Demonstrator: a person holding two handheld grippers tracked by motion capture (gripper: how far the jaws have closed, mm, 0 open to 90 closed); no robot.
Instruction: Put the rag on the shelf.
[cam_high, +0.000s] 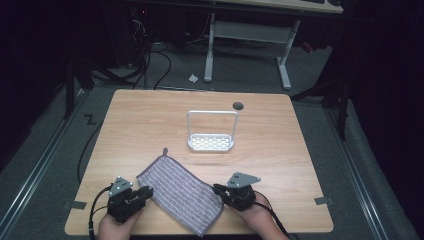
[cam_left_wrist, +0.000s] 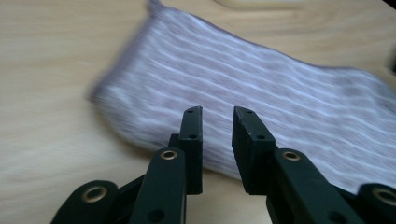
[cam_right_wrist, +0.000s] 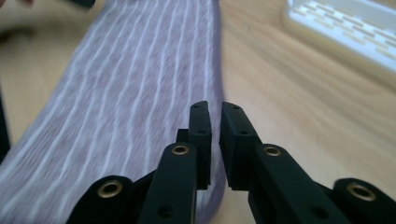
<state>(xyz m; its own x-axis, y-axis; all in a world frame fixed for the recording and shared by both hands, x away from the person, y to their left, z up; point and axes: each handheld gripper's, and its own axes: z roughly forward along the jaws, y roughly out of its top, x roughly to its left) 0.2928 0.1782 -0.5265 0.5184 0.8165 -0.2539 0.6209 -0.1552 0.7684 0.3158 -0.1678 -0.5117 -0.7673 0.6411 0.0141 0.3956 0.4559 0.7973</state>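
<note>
Flat on the wooden table (cam_high: 150, 115), a grey striped dishcloth (cam_high: 180, 192) is flanked by the left gripper (cam_high: 142, 192) and right gripper (cam_high: 220, 190), both unclenched. Soft and light, it is probably best pinched at its edges.

High view: table (cam_high: 150, 125) evenly lit from above, surroundings near black. Gripper views softer — cloth (cam_left_wrist: 261, 93) smeared with blur, white rack (cam_right_wrist: 345, 32) out of focus, soft shadow under the cloth's edge.

lab/workroom | wooden table (cam_high: 150, 120) | floor cables (cam_high: 150, 60) | second desk's frame (cam_high: 247, 35)
</note>
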